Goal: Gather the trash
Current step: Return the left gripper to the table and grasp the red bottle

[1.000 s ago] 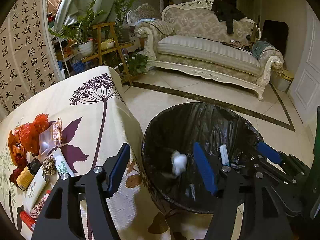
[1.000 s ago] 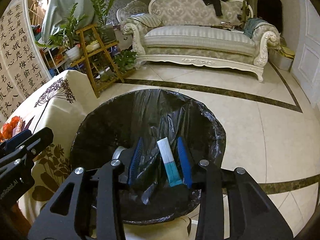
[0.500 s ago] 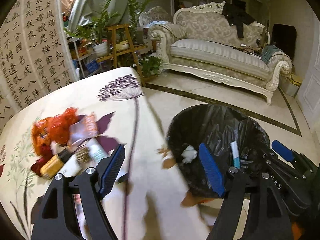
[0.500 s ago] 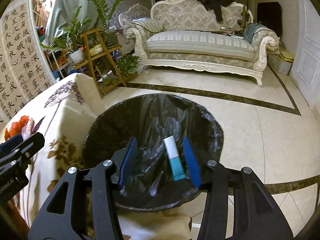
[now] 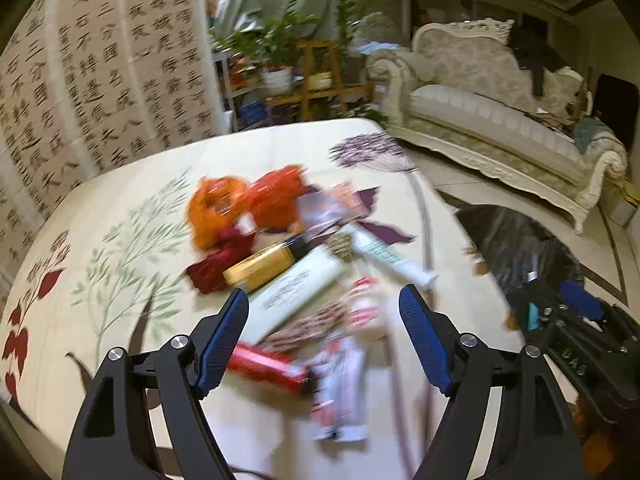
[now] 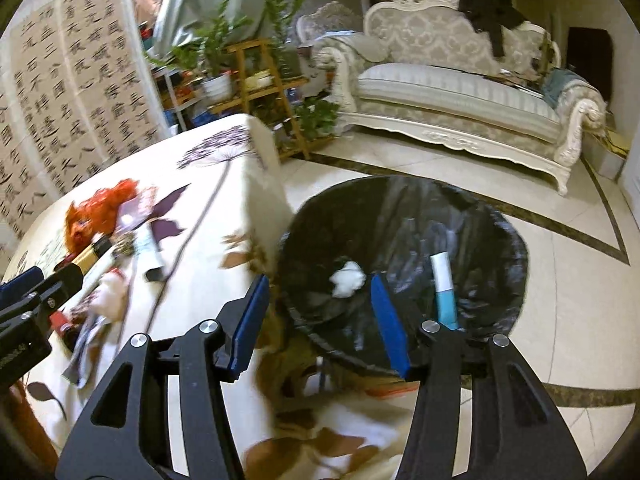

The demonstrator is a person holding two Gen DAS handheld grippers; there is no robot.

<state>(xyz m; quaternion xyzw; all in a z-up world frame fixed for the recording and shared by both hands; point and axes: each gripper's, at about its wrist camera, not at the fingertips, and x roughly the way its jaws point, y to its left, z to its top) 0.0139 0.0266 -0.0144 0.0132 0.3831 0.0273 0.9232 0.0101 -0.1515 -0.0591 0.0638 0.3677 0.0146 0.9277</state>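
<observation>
Since a second ago both grippers have swung from over the bin toward the table. The left gripper [image 5: 322,340] then looked down into the bin [image 5: 520,248]; now it faces the trash pile with the bin off at its right edge. The right gripper [image 6: 316,320] then had a white-and-teal tube [image 6: 444,288] between its pads; now that tube lies in the bin [image 6: 400,264] beside a white wad [image 6: 347,279], and its jaws stand apart with nothing between them. The left jaws are also spread wide and empty.

Nearest the left gripper lie a red tube [image 5: 266,366] and blurred wrappers [image 5: 340,380]; beyond them a pale bottle [image 5: 292,296], an amber bottle [image 5: 262,266] and a thin tube [image 5: 394,258], then orange bags [image 5: 244,204] at the far side, all on the tablecloth [image 5: 120,200].

The pile is tightly overlapped, so a closing grip could catch two items or pinch the cloth. The round bottles may roll or squirt out of the pads. The view is motion-blurred, so a fast approach could overshoot and knock pieces toward the table edge.
</observation>
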